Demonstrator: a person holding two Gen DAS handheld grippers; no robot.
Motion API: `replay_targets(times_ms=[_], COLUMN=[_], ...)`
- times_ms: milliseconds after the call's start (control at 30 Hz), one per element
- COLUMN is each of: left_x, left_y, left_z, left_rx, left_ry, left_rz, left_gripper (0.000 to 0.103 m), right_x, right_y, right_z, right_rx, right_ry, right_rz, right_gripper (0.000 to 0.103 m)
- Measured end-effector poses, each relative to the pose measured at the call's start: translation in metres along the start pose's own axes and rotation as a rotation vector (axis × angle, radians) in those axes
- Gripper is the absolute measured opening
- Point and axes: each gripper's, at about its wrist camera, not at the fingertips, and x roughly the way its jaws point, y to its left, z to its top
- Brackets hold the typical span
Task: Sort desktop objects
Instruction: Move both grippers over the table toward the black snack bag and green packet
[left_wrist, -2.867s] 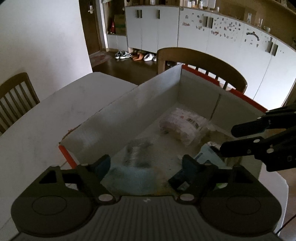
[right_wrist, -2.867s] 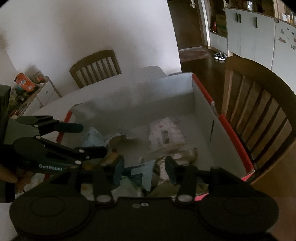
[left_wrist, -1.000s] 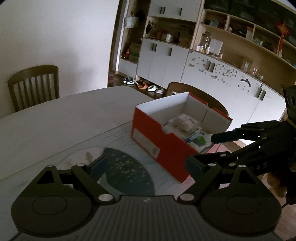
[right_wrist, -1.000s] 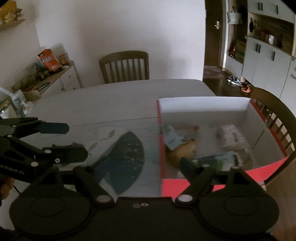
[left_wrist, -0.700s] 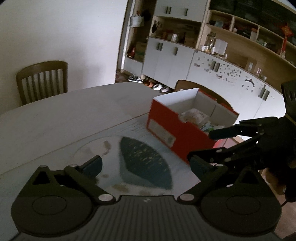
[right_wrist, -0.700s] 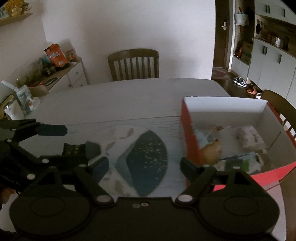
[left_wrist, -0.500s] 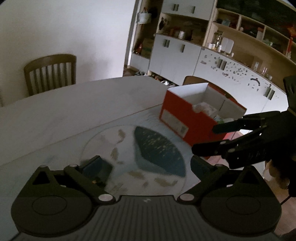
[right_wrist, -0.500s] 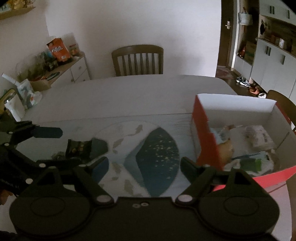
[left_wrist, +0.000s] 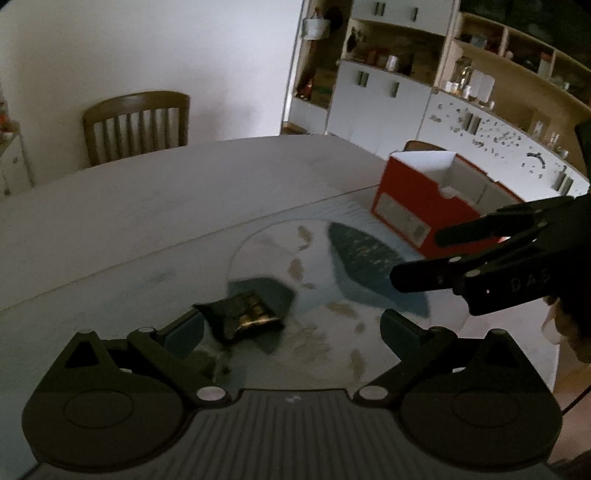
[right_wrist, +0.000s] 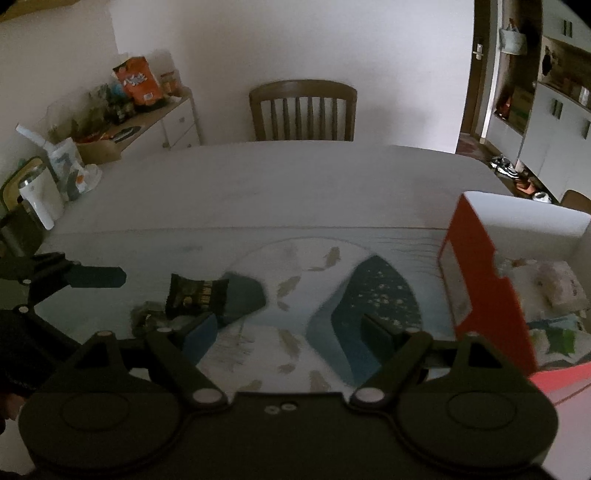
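The left tongs (left_wrist: 291, 325) hang over the patterned mat (left_wrist: 321, 291) on the table (left_wrist: 147, 206); their jaws have just been widening and now stand released, with nothing between them. A dark crinkled packet (left_wrist: 242, 314) lies on the mat just beyond the left finger, near the table's near edge. The right tongs (right_wrist: 288, 334) are also released and empty, held over the mat's dark patch. In the left view they show to the right, in front of the red box (left_wrist: 417, 206). That box stands at the mat's far right and holds white and green wrapped things, blurred.
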Motion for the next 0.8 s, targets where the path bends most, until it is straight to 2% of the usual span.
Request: replay_targets(times_ms=[433, 800], left_x=[0.008, 0.013], left_y=[0.033, 0.048], left_z=[-0.021, -0.030], left_rx=[0.010, -0.007], left_ry=[0.021, 0.030], left_rz=[0.108, 0.126], left_gripper=[0.102, 0.102], right_x=[0.031, 0.057], right_y=[0.044, 0.068], right_z=[0.009, 0.018], right_rx=[-0.028, -0.033], right_ry=[0.015, 0.032], right_rz=[-0.033, -0.035], right_gripper=[0.084, 0.084])
